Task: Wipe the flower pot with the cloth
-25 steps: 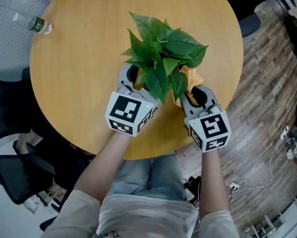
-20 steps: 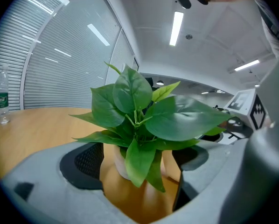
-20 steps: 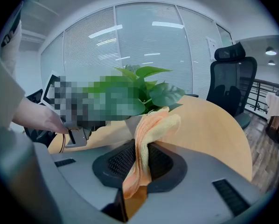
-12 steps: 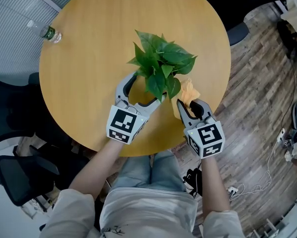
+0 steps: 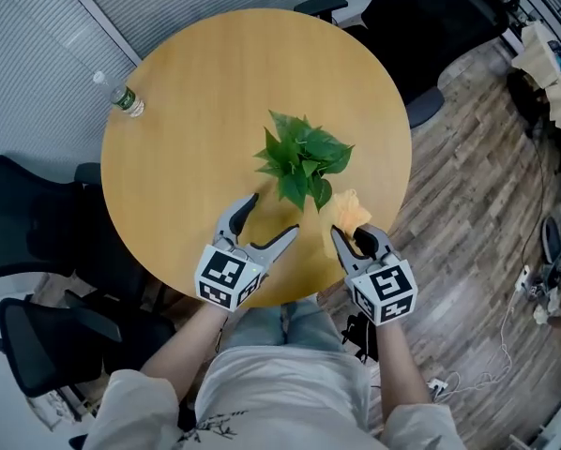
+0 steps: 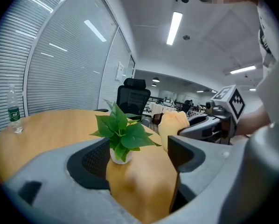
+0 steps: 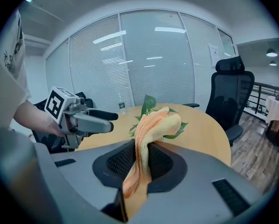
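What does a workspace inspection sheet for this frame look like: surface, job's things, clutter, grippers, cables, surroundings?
Surface: round light-wood table.
Job's things: small white flower pot with a green leafy plant, upright near the table's middle; orange cloth, held by the right gripper.
Clutter: clear plastic bottle with green label, upright near the far-left edge.
Grippers: left gripper open, jaws just closed a little, nothing between them; right gripper shut on the cloth.
Cables: loose cables on the floor at right.
Surroundings: black office chairs, wood-plank floor, window blinds.
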A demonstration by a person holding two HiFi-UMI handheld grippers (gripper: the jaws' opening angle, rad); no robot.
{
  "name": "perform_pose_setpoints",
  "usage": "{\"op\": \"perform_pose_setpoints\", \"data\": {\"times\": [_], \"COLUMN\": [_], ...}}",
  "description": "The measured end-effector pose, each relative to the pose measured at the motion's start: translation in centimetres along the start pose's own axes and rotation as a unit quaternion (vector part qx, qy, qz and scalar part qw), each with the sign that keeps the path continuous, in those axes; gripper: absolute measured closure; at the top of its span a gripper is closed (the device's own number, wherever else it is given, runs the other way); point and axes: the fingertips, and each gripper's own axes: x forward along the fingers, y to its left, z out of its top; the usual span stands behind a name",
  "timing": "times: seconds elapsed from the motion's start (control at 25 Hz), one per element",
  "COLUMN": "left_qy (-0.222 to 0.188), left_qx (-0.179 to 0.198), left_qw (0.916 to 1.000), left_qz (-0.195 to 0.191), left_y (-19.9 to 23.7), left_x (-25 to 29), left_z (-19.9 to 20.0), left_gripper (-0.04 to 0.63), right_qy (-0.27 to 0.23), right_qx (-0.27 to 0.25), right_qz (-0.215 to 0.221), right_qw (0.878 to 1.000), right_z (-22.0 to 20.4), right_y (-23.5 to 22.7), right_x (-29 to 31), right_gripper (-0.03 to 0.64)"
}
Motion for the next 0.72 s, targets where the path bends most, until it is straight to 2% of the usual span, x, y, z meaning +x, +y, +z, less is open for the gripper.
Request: {"op": "perform_pose_setpoints", "data": {"times": [0.16,0.4,0.64,0.72], "left_qy": [-0.004,-0.013,-0.013,-0.012], "left_qx": [-0.007,0.028,0.029,0.028], "left_qw": [0.9999,0.9995,0.9995,0.9995], "left_qz": [-0.007,-0.006,0.007,0.01], "left_y": [-2.1,-4.5,-4.7,-4.7], "left_x": [-1.7,-4.3,-5.8,-6.1], "left_z": [1.8,4.6,5.5,5.7], "left_gripper": [0.294,0.51,0.584,0.584], "right_qy": [-0.016,-0.043,-0.064,-0.07], "right_qx": [0.007,0.018,0.024,0.023], "right_qz": [0.007,0.02,0.029,0.029], "right_qw": [1.0,0.999,0.997,0.997], "right_z": [2.3,4.3,6.1,6.6], "right_y": [1.4,3.4,4.6,4.7], "right_x": [-2.1,-4.1,-5.4,-5.8], "right_gripper": [0.554,0.554,0.554,0.554]}}
